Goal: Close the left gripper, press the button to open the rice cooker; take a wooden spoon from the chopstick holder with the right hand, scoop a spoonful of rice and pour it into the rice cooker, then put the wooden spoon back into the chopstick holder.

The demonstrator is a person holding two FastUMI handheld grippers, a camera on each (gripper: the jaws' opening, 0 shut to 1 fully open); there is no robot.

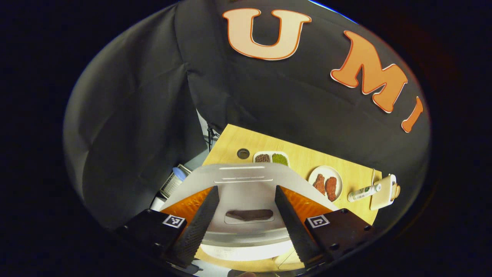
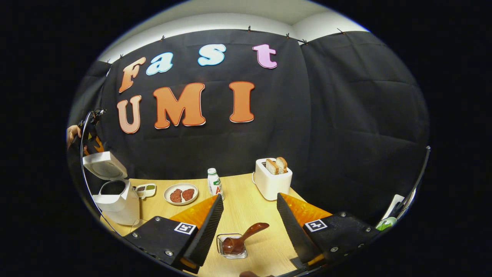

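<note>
The white rice cooker (image 2: pixel 117 206) stands at the table's left end with its lid (image 2: pixel 104 165) swung up and the pot open. In the left gripper view that raised lid (image 1: pixel 246 181) is close below me, with a dark recess (image 1: pixel 250 214) in it. My left gripper (image 1: pixel 246 188) hovers over the lid, open and holding nothing; it also appears above the cooker with a hand (image 2: pixel 73 134). A dark wooden spoon (image 2: pixel 246 234) leans in the small clear chopstick holder (image 2: pixel 230 250) near the front edge. My right gripper (image 2: pixel 250 196) is open above the spoon, apart from it.
On the wooden table (image 2: pixel 246 207) stand a white toaster (image 2: pixel 272 181) with bread, a small bottle (image 2: pixel 214 182), a plate of two reddish pieces (image 2: pixel 180 193) and a two-part dish of grains (image 2: pixel 145 188). The table's left edge (image 1: pixel 215 142) drops off beside the cooker.
</note>
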